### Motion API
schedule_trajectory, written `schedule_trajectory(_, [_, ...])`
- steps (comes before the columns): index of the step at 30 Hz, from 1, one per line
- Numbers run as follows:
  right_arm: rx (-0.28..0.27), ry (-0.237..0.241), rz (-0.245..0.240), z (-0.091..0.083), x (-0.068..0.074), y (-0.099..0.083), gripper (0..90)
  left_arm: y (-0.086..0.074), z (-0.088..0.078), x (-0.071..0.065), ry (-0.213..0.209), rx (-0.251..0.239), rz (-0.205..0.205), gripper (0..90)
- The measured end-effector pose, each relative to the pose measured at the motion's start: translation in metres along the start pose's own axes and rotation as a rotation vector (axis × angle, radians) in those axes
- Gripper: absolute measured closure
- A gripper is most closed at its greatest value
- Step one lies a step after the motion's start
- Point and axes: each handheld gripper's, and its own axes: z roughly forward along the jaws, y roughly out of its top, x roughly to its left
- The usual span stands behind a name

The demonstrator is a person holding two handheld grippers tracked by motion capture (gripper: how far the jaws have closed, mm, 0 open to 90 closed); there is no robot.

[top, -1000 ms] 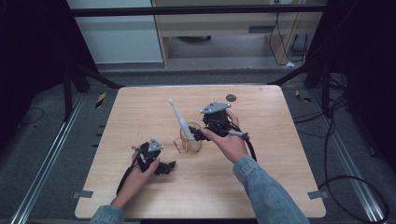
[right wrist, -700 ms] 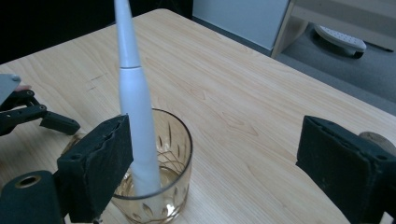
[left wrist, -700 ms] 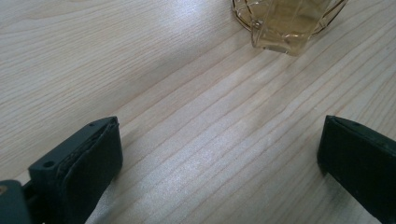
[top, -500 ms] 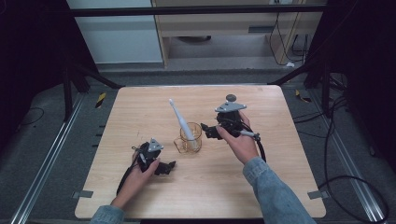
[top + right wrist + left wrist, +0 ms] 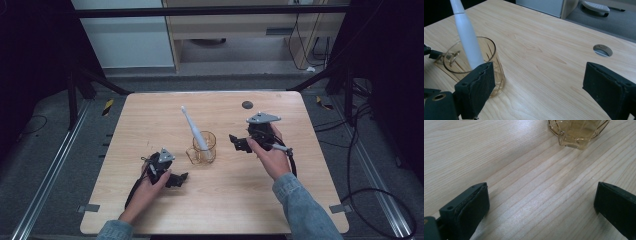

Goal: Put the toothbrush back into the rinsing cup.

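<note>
Toothbrush (image 5: 192,128) is seen from the high view standing tilted in the cup (image 5: 202,148) mid-tabletop (image 5: 150,115), head up, leaning on the rim, probably so it stays upright unheld. The right tool (image 5: 239,142) is held just right of the cup, jaws apart, wrist raised. The left tool (image 5: 179,179) is rested low on the tabletop, near the cup. In the left gripper view, its jaws are spread wide over bare wood, cup (image 5: 576,132) ahead. In the right gripper view, jaws are apart, empty, with the cup (image 5: 471,62) and toothbrush (image 5: 467,35) beside the left jaw.
</note>
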Motion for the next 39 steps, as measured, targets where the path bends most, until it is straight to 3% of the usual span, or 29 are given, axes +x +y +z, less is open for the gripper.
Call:
schedule_trajectory(22, [0.044, -0.086, 0.064, -0.031, -0.035, -0.042, 13.6, 0.0, 0.0, 0.0, 0.0, -0.002, -0.002, 0.0])
schedule_trajectory(36, [0.064, -0.109, 0.095, -0.037, -0.048, -0.065, 13.4, 0.0, 0.0, 0.0, 0.0, -0.002, -0.002, 0.0])
schedule_trajectory(39, [0.099, -0.122, 0.105, -0.037, -0.055, -0.074, 13.1, 0.0, 0.0, 0.0, 0.0, -0.002, -0.002, 0.0])
